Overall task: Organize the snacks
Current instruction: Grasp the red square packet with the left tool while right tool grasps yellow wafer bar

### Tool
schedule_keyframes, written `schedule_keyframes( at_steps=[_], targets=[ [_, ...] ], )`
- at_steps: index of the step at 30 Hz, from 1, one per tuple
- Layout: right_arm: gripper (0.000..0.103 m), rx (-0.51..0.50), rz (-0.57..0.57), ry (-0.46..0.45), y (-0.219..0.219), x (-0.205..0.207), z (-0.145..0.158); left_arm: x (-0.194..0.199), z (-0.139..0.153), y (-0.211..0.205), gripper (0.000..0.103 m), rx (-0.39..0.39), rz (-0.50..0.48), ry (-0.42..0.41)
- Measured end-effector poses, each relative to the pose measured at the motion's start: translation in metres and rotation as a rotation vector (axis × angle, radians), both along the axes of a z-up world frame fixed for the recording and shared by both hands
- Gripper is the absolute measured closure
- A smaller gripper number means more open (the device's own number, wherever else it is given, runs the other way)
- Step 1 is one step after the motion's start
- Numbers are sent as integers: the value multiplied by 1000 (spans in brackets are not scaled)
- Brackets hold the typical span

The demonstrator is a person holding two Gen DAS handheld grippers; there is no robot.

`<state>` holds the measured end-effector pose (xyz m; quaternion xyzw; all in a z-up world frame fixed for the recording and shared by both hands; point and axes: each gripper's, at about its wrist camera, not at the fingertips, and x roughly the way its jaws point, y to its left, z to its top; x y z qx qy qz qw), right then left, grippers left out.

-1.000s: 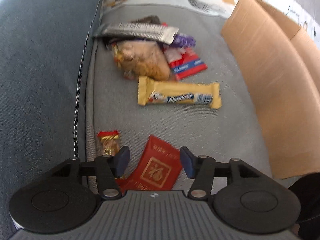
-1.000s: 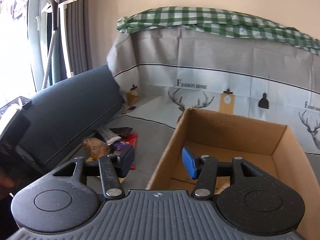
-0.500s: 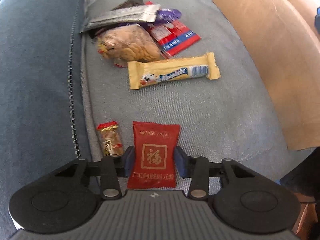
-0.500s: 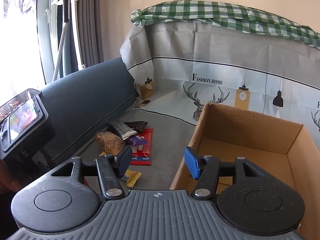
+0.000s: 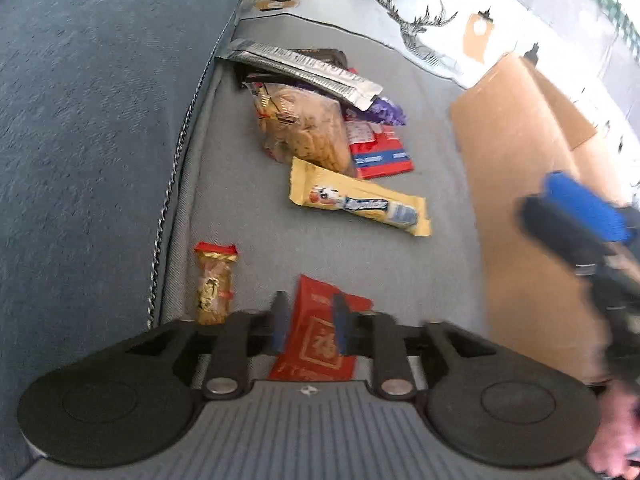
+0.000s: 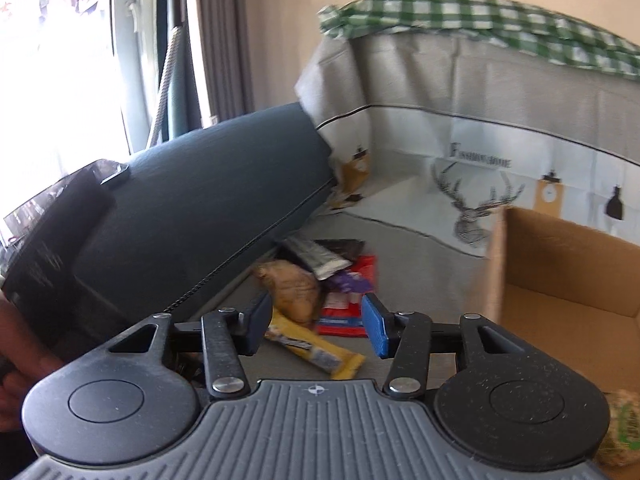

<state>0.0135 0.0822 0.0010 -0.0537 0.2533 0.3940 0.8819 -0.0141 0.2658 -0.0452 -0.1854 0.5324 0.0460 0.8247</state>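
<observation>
My left gripper points down at the grey sofa seat. Its jaws are closing on a red packet with a gold square print, and the pads pinch it so that it buckles. A small gold candy with a red top lies just to the left. Further on lie a yellow bar, a clear bag of biscuits, a red-and-blue packet and a silver wrapper. My right gripper hovers over the yellow bar. Its jaws are narrowing, nothing is between them, and no pad touches a snack.
An open cardboard box stands on the seat at the right, its near wall beside the snacks. A green-labelled bag shows at the right edge. The dark blue sofa back rises on the left. A deer-print cloth covers the far end.
My left gripper's jaws came in from either side of the flat red packet and now squeeze it, and the view tilted. My right gripper swung left from the box to the snack pile.
</observation>
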Motion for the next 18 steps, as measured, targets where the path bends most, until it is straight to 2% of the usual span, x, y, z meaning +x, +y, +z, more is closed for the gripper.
schedule_keyframes(
  at_steps=[5,11,18],
  targets=[
    [50,-53,11,15,29,7,-15,-11,5,2,63,-46,15,-16],
    [30,-92,-62,57,55,20,-35,-13,7,3,63,-31,33,-21],
    [17,-143,-68,97,72,47,-57,-11,6,2,63,-14,41,-10]
  ],
)
